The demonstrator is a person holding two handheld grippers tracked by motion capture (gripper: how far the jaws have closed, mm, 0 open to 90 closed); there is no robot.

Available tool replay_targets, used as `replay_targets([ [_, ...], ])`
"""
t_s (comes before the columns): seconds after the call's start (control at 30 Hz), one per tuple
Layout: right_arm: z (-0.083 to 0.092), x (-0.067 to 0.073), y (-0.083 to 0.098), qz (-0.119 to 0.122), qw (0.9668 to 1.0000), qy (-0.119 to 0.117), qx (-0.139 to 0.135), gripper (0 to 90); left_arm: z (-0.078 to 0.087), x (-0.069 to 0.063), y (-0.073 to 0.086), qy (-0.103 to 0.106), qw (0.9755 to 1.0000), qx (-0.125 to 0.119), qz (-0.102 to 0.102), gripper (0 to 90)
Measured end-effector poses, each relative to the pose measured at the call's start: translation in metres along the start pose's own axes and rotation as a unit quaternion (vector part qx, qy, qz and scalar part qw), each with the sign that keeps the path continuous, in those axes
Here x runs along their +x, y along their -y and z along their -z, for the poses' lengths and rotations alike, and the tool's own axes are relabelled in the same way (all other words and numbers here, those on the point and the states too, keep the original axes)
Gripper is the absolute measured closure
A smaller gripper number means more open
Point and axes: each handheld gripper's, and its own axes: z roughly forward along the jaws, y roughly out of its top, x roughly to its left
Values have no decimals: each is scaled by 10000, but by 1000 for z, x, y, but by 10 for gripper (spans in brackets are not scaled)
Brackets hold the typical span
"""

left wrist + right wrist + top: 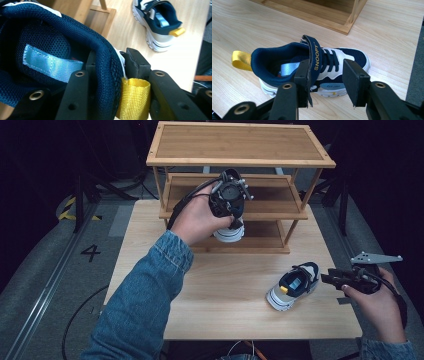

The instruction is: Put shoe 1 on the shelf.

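Carried shoe (50,65): riding in the left gripper (229,202), jaws clamping its navy heel collar beside the yellow pull loop (133,97), hanging over the rack's (240,162) bottom shelf (260,237)
Doing it well: judging by the tilt, levelling the sole before lowering it onto the shelf, entering between the posts
In the way: middle shelf (270,195) overhanging close above
Second shoe (292,287): lying near the table's (150,245) right edge
Right gripper (332,279): hovering just beside it, jaws standing open, gripping nothing
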Motion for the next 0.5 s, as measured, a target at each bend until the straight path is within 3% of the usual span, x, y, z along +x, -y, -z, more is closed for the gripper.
replay_targets([
  [0.13, 0, 0, 0, 5, 10000, -2, 3, 595, -9, 14, -1, -5, 9999, 41, 113, 666],
  [0.2, 0, 0, 0, 15, 10000, -7, 4, 595, -12, 21, -2, -15, 9999, 98, 72, 665],
  [0.4, -1, 0, 0, 16, 10000, -14, 19, 595, -21, 32, -5, -38, 10000, 66, 42, 665],
  [0.5, -1, 0, 0, 24, 10000, -15, 7, 595, -24, 36, -7, 33, 9999, 57, 125, 665],
])
